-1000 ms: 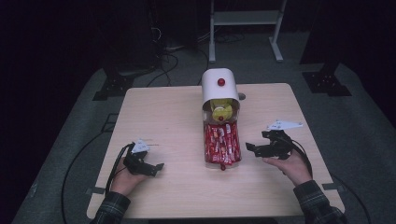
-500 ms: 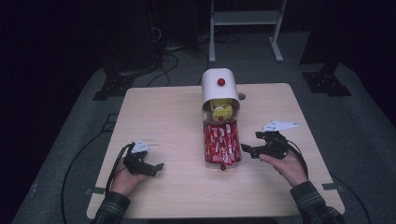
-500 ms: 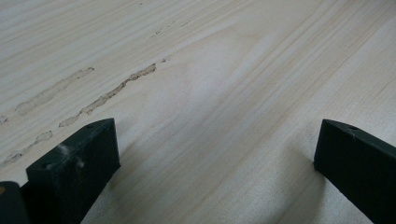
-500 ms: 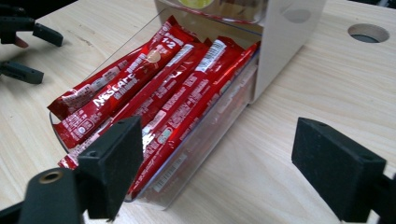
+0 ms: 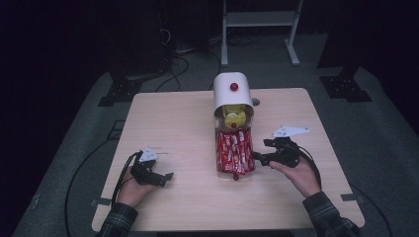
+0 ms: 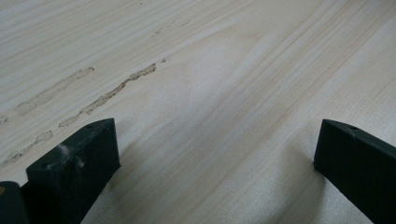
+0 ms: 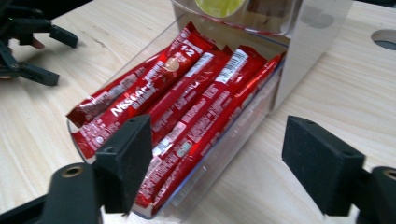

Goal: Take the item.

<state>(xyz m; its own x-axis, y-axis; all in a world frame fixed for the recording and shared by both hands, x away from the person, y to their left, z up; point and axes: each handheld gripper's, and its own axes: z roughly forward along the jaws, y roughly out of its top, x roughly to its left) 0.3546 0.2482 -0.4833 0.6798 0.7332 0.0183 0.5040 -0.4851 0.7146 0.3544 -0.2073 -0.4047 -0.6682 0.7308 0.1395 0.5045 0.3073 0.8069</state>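
Desk [image 5: 178, 118] of pale wood carries a dispenser at its centre line, toward the far edge. The dispenser's white domed cover [image 5: 231, 91] bears a red knob [image 5: 233, 87], and a yellow item [image 5: 235, 117] sits under the cover; what it is cannot be told. A clear tray [image 5: 249, 165] extends from the cover toward the near edge and holds a stack of red Nescafé stick sachets [image 5: 233, 150], lying lengthwise along it. In the right gripper view the sachets [image 7: 187, 102] are packed side by side and overlapping within the tray walls [image 7: 224, 154].

The right gripper [image 5: 261, 159] is held just beside the tray's right wall, its tips pointing left at the tray's near end; whether they touch the wall cannot be told. Its jaws stand wide apart with nothing between them, and from its own view [image 7: 215, 163] the tray's near corner lies between them, farther off.

The left gripper [image 5: 165, 177] rests low near the desk's near-left corner, well apart from the tray. Its jaws are spread wide and hold nothing; its own view [image 6: 215, 158] shows bare wood grain with a few pale scuff marks [image 6: 121, 86] between and beyond them. Cables trail from both grippers.
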